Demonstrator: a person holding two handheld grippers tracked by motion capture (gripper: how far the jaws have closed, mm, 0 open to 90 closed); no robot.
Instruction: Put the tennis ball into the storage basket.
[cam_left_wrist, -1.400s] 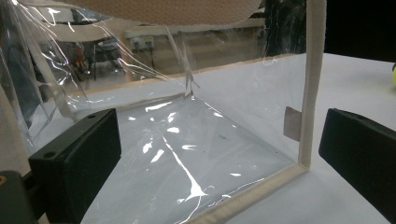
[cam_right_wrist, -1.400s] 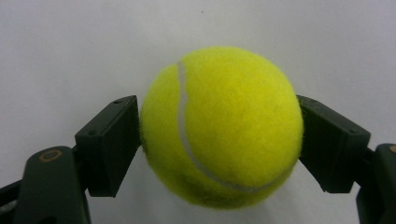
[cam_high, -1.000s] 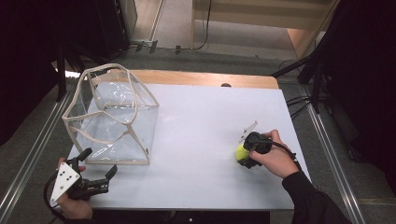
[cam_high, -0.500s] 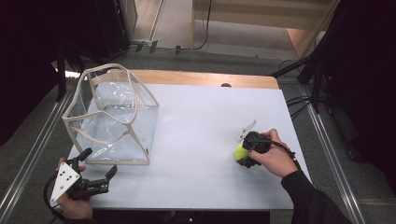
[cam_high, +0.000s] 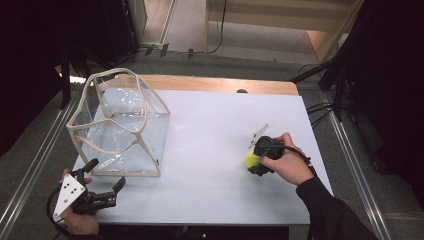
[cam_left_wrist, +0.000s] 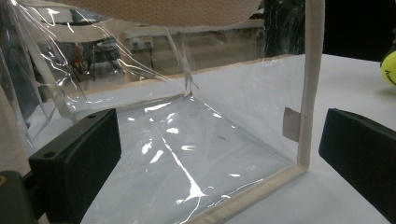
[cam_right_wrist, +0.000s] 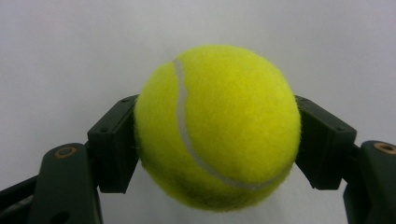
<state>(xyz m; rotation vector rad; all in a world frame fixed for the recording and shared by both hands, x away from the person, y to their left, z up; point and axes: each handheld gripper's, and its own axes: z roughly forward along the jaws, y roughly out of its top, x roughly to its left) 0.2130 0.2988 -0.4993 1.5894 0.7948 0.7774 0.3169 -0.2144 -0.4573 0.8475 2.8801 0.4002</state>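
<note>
A yellow tennis ball (cam_high: 251, 159) (cam_right_wrist: 217, 126) sits at the right side of the white table (cam_high: 210, 195), and my right gripper (cam_high: 253, 163) (cam_right_wrist: 217, 140) is shut on it, both black pads pressing its sides. A clear plastic bag (cam_high: 120, 125) (cam_left_wrist: 187, 116) with cream trim stands open-topped at the left. My left gripper (cam_high: 106, 173) (cam_left_wrist: 219, 154) hovers at the table's front left corner, just in front of the bag's near lower edge, jaws open with nothing between them. The ball's edge (cam_left_wrist: 390, 67) peeks in at the far right of the left gripper view.
A wooden strip (cam_high: 220, 85) runs along the table's far edge. Metal rails (cam_high: 355, 165) flank the table on both sides. Bare white surface lies between the bag and the ball.
</note>
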